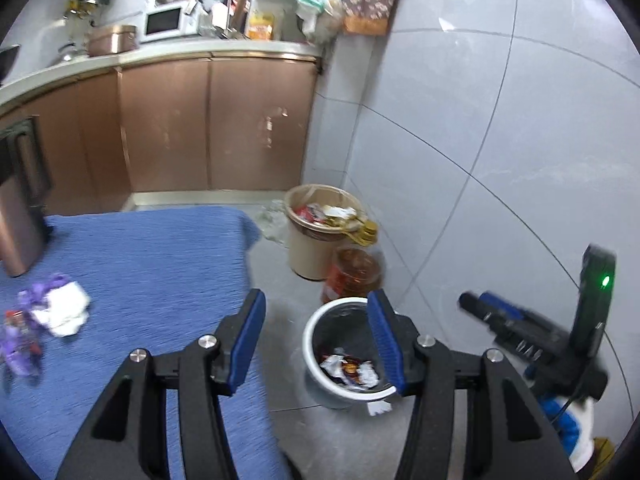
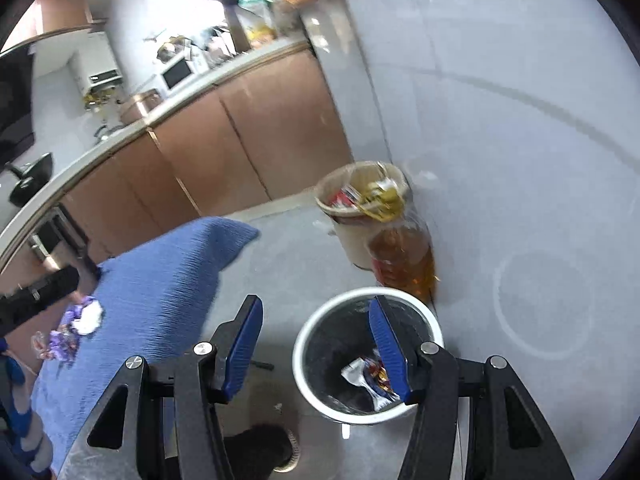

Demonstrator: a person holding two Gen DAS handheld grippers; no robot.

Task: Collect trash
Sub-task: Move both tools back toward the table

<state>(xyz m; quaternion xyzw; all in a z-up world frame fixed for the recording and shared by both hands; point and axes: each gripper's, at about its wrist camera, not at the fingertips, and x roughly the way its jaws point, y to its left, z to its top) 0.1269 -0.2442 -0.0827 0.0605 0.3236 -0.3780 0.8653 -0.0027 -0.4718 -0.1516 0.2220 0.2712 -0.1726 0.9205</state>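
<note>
Gaping left gripper above bin

Kitchen scene, colours by object

Blue ribbed cloth; white bin with black liner, silver-red wrappers inside; beige bin with red and gold trash; amber jug, red label; purple-white trash pile; copper-brown cabinets; pale grey wall tiles; black grippers, blue pads.
</note>
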